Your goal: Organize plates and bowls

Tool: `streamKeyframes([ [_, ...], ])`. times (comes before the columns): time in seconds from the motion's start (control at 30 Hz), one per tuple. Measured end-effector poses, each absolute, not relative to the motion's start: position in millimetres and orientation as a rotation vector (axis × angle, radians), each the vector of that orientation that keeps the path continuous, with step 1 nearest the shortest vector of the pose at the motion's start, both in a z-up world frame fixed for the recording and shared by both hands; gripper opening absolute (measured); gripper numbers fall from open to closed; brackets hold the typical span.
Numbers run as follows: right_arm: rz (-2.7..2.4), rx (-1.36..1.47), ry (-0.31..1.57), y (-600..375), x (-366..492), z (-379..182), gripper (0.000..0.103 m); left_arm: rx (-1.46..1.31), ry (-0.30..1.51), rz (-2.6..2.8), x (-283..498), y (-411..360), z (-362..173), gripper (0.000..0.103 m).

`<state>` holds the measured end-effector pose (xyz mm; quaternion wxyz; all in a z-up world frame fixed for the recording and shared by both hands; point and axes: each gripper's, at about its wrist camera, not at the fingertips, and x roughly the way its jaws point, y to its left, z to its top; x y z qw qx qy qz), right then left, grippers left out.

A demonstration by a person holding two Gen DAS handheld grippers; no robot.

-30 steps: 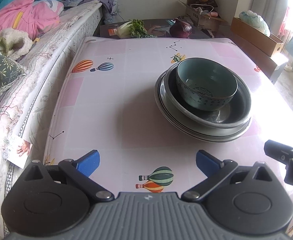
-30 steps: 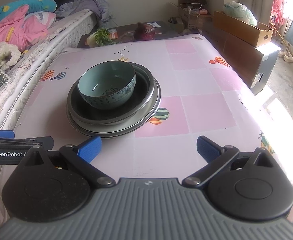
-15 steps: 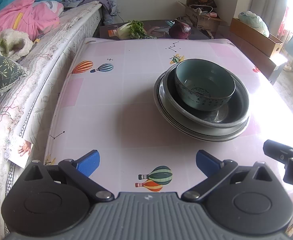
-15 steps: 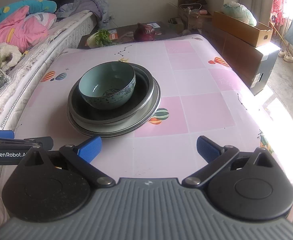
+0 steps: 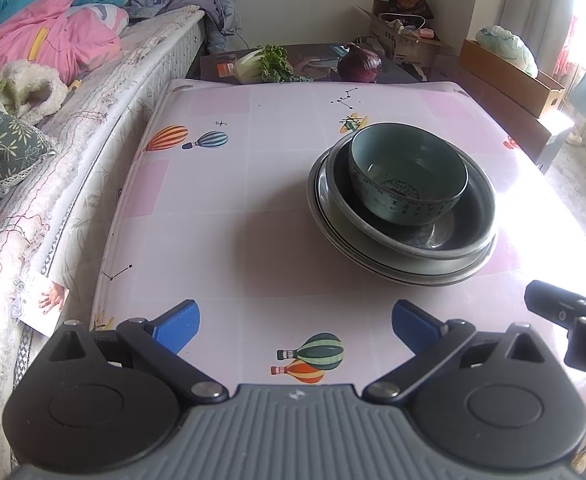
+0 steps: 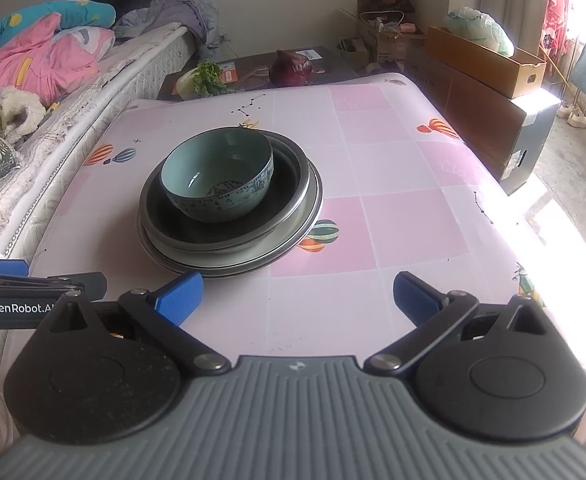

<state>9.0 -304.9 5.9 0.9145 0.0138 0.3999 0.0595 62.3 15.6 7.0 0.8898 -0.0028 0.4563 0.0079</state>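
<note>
Both hand-held grippers were spread wide and carried nothing: my left hand-held gripper hovered over the near edge of the surface, and my right hand-held gripper sat level with it, just short of the stack. The teal bowl stood upright in a dark shallow bowl, which rested on the metal plates beneath, all nested a little left of the surface's middle in the right view.

I judged the stacking done, or nearly so, with both tools drawn clear of the pile. If more was wanted, the next move would call for a low approach to a rim, one finger inside and one outside, without nudging the stack sideways.

Room was generous to the right of the stack and behind it. The bed pressed close along the left edge, so I would have kept any sliding away from that side. The near edge lay right under both tools.
</note>
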Motion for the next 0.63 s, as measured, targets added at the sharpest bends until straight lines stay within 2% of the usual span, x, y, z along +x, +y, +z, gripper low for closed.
streamKeyframes([
  [0.63,0.118,0.027,0.828,-305.2,8.2,5.2,0.102,-0.008,0.953,0.019,60.8,17.3,6.0,0.103],
])
